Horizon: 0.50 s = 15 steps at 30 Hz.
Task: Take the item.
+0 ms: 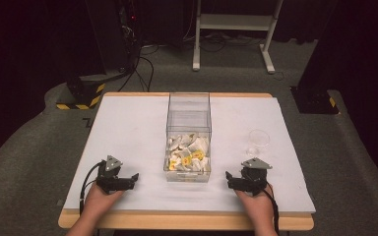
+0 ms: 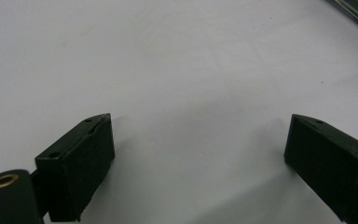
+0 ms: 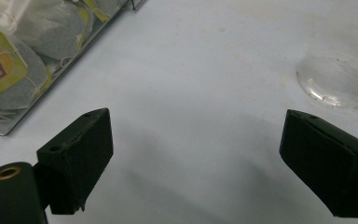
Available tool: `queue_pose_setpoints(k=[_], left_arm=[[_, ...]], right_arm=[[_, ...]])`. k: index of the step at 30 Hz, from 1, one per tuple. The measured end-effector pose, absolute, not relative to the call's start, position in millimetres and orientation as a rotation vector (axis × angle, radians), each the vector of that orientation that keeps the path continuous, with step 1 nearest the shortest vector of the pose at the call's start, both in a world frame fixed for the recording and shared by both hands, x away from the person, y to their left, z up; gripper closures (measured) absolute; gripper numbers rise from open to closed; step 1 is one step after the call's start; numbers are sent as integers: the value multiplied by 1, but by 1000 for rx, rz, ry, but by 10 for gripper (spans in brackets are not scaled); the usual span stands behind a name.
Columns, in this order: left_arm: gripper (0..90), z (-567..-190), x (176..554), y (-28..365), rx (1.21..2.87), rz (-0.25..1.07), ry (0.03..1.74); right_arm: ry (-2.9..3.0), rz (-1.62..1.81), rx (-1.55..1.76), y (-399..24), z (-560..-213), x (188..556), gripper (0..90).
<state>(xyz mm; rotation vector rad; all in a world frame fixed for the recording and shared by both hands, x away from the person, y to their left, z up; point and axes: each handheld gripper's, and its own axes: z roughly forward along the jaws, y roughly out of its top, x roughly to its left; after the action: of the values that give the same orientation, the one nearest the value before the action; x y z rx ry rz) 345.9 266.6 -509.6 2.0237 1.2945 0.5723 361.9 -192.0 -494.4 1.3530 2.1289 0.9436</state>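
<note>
High view: left claw (image 1: 134, 177) at 7 o'clock and right claw (image 1: 229, 178) at 5 o'clock rest on the counter (image 1: 128, 128), flanking one clear box (image 1: 189, 123) of tea bags (image 1: 189, 156); one clear cup (image 1: 259, 139) at 3 o'clock | Left gripper view: jaws wide apart, empty, over bare counter | Right gripper view: jaws wide apart, empty; box at 10 o'clock, cup at 2 o'clock.

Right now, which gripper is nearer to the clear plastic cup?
Right. The right gripper rests on the table just in front of the clear cup; the left gripper sits across the tea bag box.
</note>
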Motion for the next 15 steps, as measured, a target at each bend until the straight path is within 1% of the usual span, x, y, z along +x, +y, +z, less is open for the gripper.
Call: queue_pose_setpoints(k=[15], left_arm=[[84, -510, 346, 267, 2022, 571, 1296]], right_arm=[[2115, 1003, 1304, -188, -481, 358, 119]])
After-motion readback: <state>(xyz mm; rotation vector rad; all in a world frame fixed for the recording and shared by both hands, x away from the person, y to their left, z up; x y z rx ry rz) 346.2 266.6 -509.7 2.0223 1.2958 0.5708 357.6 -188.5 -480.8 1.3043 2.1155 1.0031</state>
